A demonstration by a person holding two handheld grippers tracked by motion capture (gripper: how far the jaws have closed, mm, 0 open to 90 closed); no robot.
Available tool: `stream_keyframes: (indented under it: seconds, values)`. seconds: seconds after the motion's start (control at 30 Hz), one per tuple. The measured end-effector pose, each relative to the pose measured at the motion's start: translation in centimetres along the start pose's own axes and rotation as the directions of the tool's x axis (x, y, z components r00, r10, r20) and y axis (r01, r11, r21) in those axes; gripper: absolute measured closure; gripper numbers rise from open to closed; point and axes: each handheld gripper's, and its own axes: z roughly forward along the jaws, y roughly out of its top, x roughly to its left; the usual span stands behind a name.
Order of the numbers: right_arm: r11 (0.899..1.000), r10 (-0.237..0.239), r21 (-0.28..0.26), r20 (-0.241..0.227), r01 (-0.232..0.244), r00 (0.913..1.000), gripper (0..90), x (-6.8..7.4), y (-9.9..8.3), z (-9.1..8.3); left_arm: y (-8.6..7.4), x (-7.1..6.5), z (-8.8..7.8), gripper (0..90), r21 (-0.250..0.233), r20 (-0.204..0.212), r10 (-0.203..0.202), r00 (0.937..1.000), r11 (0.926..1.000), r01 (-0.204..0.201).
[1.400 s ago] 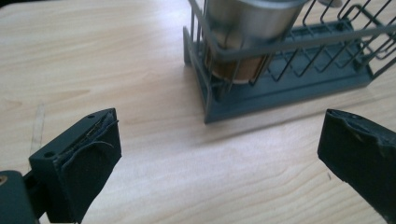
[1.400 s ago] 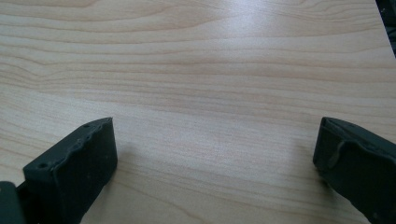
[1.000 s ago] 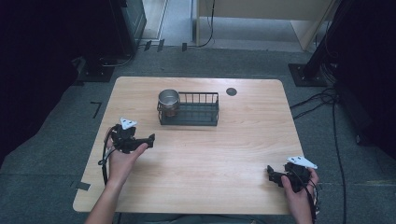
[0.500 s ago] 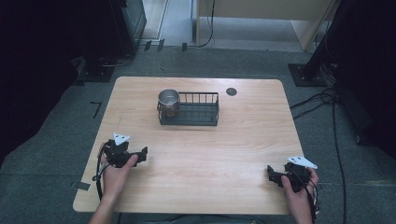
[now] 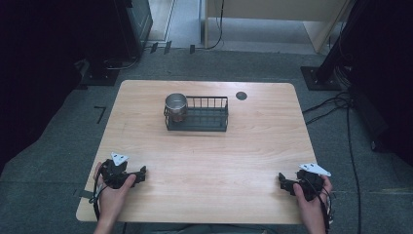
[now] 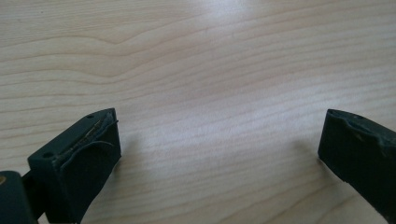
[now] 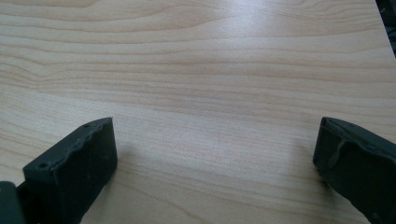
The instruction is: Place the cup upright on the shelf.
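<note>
Left gripper [image 5: 139,175] pulled back to near table [image 5: 209,161] edge, jaws apart, empty; right gripper [image 5: 284,181] likewise; metal cup [image 5: 176,104] sits in wire basket [image 5: 204,127], work looks done

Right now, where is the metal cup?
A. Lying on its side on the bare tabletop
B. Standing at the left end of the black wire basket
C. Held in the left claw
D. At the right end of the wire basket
B: in the high view the metal cup stands upright at the left end of the black wire basket, far from the left claw and the right claw, both open at the table's near edge.
</note>
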Motion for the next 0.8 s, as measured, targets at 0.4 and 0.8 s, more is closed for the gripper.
stream_keyframes:
  seconds: [0.4,0.8]
  values:
    - [1.0,0.001,0.0,0.0,-0.001,1.0,0.0,0.01,-0.01,0.0,-0.61,0.76,-0.11,0.0,-0.016,0.038,-0.004,0.9993,0.9999,0.005]
    - [1.0,0.001,0.0,0.0,-0.001,1.0,0.0,0.01,0.0,0.0,-0.42,0.71,0.05,0.0,-0.016,0.038,-0.007,0.9993,0.9998,0.008]
